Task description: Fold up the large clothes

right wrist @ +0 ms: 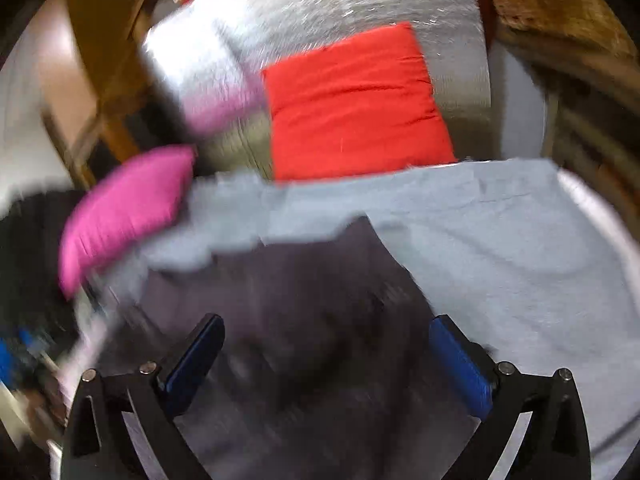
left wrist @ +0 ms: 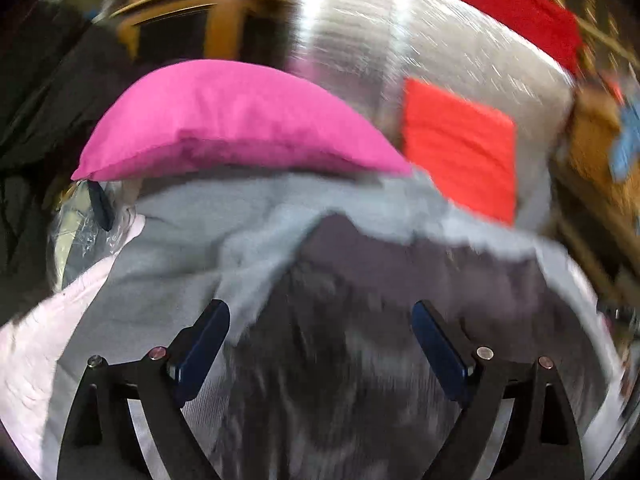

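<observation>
Hovering over grey garment (left wrist: 180, 232): left gripper (left wrist: 320, 344), right gripper (right wrist: 326, 354), fingers spread, gripping nothing.

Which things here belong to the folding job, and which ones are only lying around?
For the job:
- light grey fabric garment, spread out
- dark purple-grey garment lying on it
- left gripper, open
- right gripper, open

Lying about:
- magenta soft pillow
- folded bright red cloth
- shiny silver surface
- pale pink fabric
</observation>
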A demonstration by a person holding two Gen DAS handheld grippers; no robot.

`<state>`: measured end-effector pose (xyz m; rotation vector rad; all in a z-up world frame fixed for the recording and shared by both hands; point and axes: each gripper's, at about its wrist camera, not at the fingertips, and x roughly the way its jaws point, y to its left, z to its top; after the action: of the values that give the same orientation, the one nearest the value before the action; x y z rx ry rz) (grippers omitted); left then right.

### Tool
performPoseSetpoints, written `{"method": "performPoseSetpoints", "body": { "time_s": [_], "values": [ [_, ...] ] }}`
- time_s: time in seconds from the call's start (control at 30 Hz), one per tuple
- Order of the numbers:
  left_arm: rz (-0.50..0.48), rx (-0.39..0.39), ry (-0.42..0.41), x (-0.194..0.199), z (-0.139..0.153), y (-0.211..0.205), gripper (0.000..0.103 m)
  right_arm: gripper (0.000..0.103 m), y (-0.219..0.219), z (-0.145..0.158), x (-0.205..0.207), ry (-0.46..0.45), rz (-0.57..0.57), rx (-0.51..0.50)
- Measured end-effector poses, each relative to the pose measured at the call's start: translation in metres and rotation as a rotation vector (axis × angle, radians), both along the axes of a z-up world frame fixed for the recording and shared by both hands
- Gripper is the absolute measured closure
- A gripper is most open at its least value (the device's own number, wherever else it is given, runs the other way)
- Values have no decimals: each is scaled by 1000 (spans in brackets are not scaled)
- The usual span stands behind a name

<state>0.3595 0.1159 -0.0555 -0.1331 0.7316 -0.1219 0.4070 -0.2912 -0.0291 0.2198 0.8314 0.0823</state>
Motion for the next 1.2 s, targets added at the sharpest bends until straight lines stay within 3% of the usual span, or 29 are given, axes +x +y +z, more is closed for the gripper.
{"method": "performPoseSetpoints", "body": {
  "time_s": [0.1, 0.27, 0.47, 0.57, 0.63, 0.8, 0.9, 1.1, 1.2],
  "values": [
    [-49, 19, 5, -34, -9, -10, 11, 0, 2, -16, -31, 54, 11, -115],
    [-26, 63, -75, -69, -3, -45, 11, 0, 24, -15, -86, -41, 28, -280],
    [-74, 118, -133, -90, -1, -109, 11, 0, 68, -21, -92, -67, 51, -320],
    [-65, 244, -99, -77, -19, -135, 11, 0, 87, -36, -85, -32, 69, -405],
    [-38, 274, 8, -57, -38, -138, 10, 0, 88, -50, -73, 12, 35, -451],
    [26, 257, 118, -26, -54, -126, 9, 0, 69, -65, -46, 110, -38, -409],
    [-41, 220, 128, -29, -43, -116, 9, 0, 59, -63, -40, 146, -40, -337],
    [-143, 106, 49, -15, 1, -57, 9, 0, 10, -18, -30, 62, -3, -146],
    [-126, 44, 95, 28, 7, -12, 8, 0, -18, -7, 7, 63, 22, -55]
  ]
}}
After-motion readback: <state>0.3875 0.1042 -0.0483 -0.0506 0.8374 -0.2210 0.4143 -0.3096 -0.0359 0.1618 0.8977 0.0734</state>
